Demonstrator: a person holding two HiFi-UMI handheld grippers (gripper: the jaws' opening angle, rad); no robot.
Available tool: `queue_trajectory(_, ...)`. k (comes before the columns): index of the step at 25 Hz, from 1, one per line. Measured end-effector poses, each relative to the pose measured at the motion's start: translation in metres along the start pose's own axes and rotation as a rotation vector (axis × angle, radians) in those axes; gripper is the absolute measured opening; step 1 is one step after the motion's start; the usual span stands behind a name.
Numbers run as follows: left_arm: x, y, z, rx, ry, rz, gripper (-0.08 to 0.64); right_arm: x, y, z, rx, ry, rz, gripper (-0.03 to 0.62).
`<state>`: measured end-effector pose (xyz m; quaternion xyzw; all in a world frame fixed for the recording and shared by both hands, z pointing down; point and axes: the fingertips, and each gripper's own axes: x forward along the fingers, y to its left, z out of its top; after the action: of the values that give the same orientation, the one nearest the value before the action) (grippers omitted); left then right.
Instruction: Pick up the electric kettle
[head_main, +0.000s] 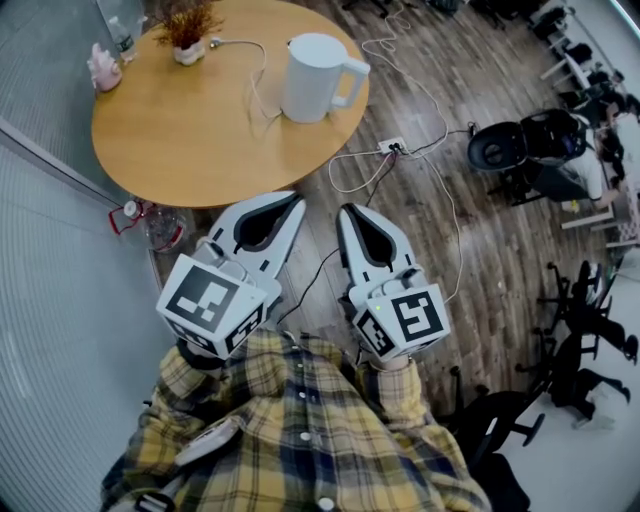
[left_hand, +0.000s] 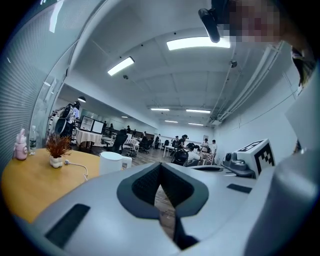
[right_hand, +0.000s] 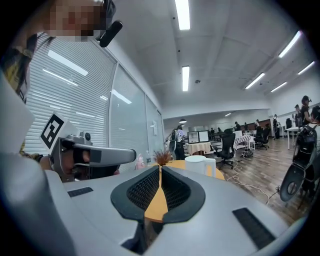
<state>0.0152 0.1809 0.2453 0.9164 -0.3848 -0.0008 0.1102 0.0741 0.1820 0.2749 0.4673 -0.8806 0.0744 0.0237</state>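
On the round surface (head_main: 190, 130), near its edge, electric kettle (head_main: 315, 78) stands upright, white, lid on, handle facing away from the surface's middle, nothing touching it. A white cord (head_main: 255, 75) runs left from the kettle's base toward a potted plant (head_main: 187, 28); can't tell if it's attached. Both claws are well short of the kettle, off the surface and over the wood floor (head_main: 480, 250), held level and aimed its way. Left claw (head_main: 292, 204) is clenched and empty, and so is right claw (head_main: 349, 212). Likely an approach pose: the handle sits on the right claw's side, and the jaws must part before any grab; the cord could tug on lifting
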Motion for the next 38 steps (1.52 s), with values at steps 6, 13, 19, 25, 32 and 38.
queue_trajectory(6, 0.027, 0.044, 0.010, -0.007, 0.012, -0.032, 0.003, 0.047, -0.018, 0.005, 0.009, 0.007, -0.036, 0.037)
queue_trajectory(13, 0.045, 0.088, 0.009, -0.012, 0.020, -0.066, 0.003, 0.093, -0.024, -0.001, 0.013, 0.015, -0.068, 0.037)
queue_trajectory(19, 0.060, 0.108, 0.013, -0.019, 0.027, -0.087, 0.003, 0.114, -0.037, 0.001, 0.010, 0.024, -0.099, 0.037)
queue_trajectory(25, 0.073, 0.119, 0.014, -0.014, 0.031, -0.095, 0.003, 0.125, -0.051, 0.004, 0.012, 0.017, -0.121, 0.037)
queue_trajectory(32, 0.098, 0.131, 0.018, -0.006, 0.032, -0.100, 0.003, 0.141, -0.073, 0.008, 0.007, 0.010, -0.127, 0.037)
queue_trajectory(38, 0.131, 0.139, 0.021, -0.008, 0.036, -0.089, 0.003, 0.156, -0.101, 0.011, 0.012, 0.016, -0.114, 0.037)
